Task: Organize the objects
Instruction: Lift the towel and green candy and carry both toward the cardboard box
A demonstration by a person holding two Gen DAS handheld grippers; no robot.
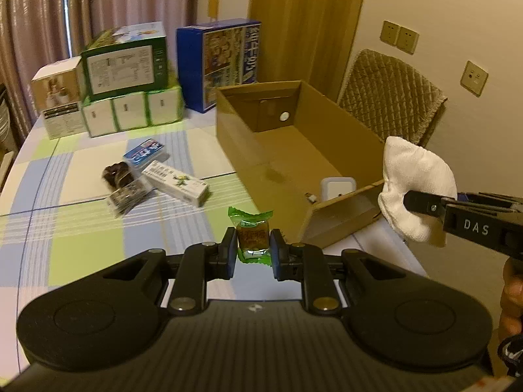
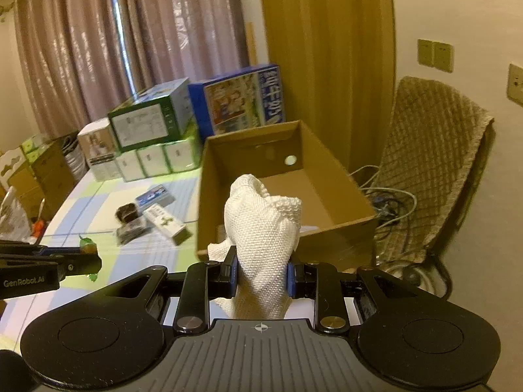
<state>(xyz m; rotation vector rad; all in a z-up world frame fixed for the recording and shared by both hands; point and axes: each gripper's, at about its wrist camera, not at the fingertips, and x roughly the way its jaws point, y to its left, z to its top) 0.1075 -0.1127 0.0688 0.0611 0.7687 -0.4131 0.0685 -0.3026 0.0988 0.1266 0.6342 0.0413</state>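
Observation:
My left gripper [image 1: 253, 250] is shut on a green snack packet [image 1: 252, 228], held just above the checked tablecloth, near the front left corner of the open cardboard box [image 1: 261, 160]. My right gripper [image 2: 263, 272] is shut on a white knitted cloth [image 2: 266, 228], held in front of the box's [image 2: 209, 192] near wall. In the left wrist view the cloth [image 1: 415, 179] hangs at the box's right front corner. A white item [image 1: 336, 187] lies inside the box. A white carton [image 1: 176, 183], a blue packet [image 1: 145, 152] and dark wrapped items [image 1: 122, 183] lie on the table.
Stacked green and white boxes [image 1: 127, 81] and a blue box [image 1: 225, 62] stand at the table's far side. A chair with a quilted cover [image 2: 434, 163] stands right of the box, with cables [image 2: 389, 202] on the floor. A person's hand [image 1: 511, 297] shows at the right edge.

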